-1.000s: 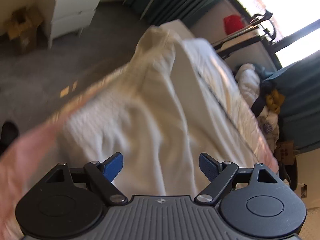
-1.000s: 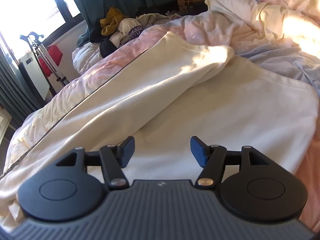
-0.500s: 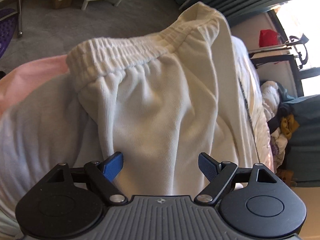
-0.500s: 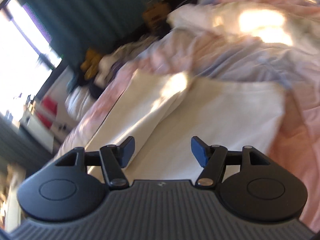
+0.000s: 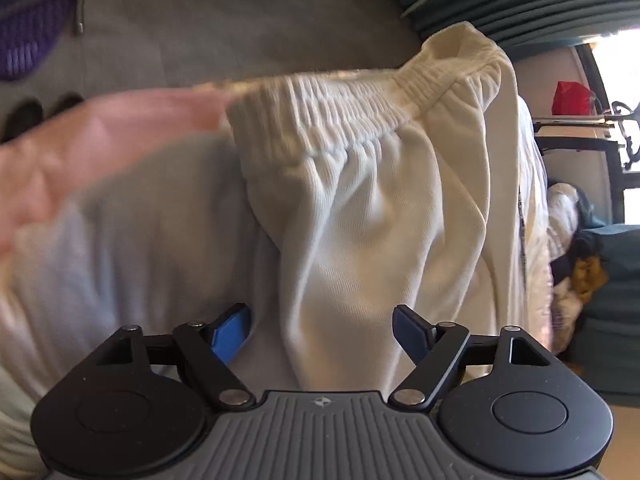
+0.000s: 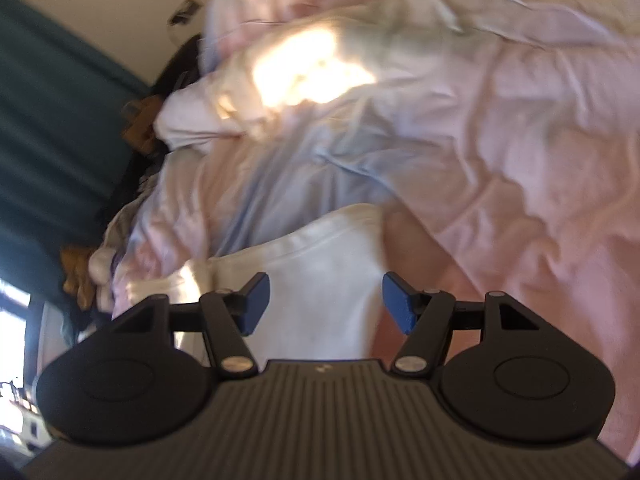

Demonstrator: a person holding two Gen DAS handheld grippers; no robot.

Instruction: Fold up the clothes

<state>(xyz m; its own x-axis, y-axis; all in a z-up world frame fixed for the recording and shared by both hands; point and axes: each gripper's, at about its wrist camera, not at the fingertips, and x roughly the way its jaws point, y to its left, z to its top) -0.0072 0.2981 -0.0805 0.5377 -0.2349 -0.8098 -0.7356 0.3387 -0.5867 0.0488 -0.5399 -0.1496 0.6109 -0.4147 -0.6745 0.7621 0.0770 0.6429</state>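
Observation:
Cream-white sweatpants (image 5: 384, 208) lie on the bed, their ribbed elastic waistband (image 5: 348, 108) bunched at the bed's edge. My left gripper (image 5: 322, 330) is open, its blue pads either side of a fold of the pants' fabric. In the right wrist view the other end of the white garment (image 6: 320, 276) lies just ahead of my right gripper (image 6: 324, 300), which is open with the cloth's edge between its pads. The view is blurred.
A pink duvet (image 6: 520, 152) with rumpled pale sheets covers the bed. Grey carpet (image 5: 200, 40), a purple basket (image 5: 28, 40) and a white dresser lie beyond the bed. A heap of clothes (image 5: 580, 276) and teal curtains (image 6: 48, 120) stand by the window.
My left gripper has moved in close over the waistband end of the pants. My right gripper has swung and tilted toward the garment's far edge, with the view now blurred.

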